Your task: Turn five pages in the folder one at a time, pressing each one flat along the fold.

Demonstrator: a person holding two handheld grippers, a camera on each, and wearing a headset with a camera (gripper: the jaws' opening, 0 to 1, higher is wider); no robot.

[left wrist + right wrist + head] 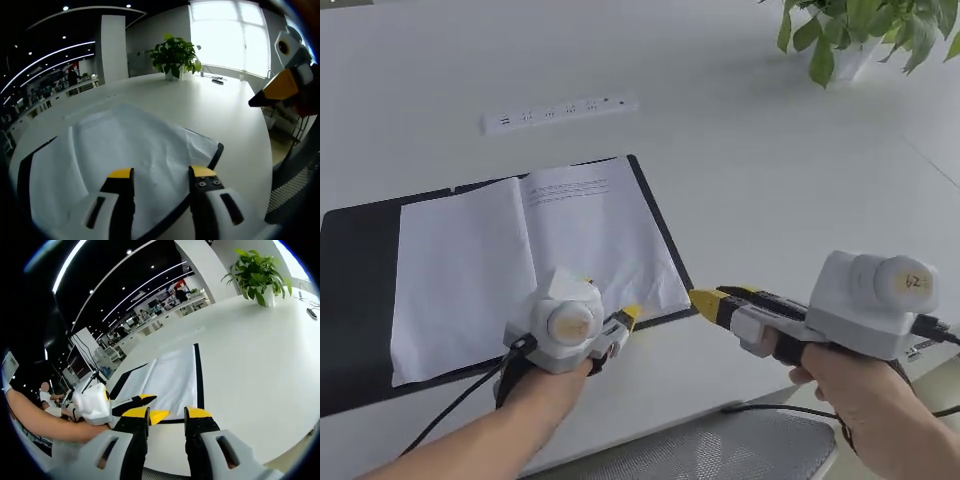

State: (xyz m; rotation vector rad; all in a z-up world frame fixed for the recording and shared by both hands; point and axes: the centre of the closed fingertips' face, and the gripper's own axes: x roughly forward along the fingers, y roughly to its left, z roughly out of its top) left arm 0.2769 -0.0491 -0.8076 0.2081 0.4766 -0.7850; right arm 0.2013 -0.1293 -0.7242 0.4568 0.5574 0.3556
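The folder (360, 260) lies open on the white table, black cover showing around its white pages (590, 240). My left gripper (625, 320) hovers at the bottom right corner of the right-hand page (150, 145); in its own view the jaws of the left gripper (161, 174) stand open over the paper with nothing between them. My right gripper (708, 303) is just right of the folder's lower right corner, off the paper, pointing left at the left gripper (150, 405). Its yellow-tipped jaws are apart, so the right gripper (166, 414) is open and holds nothing.
A white power strip (560, 112) lies beyond the folder. A potted plant (860, 30) stands at the far right. A grey chair seat (720, 445) sits below the table's near edge. People and desks show far off in the right gripper view.
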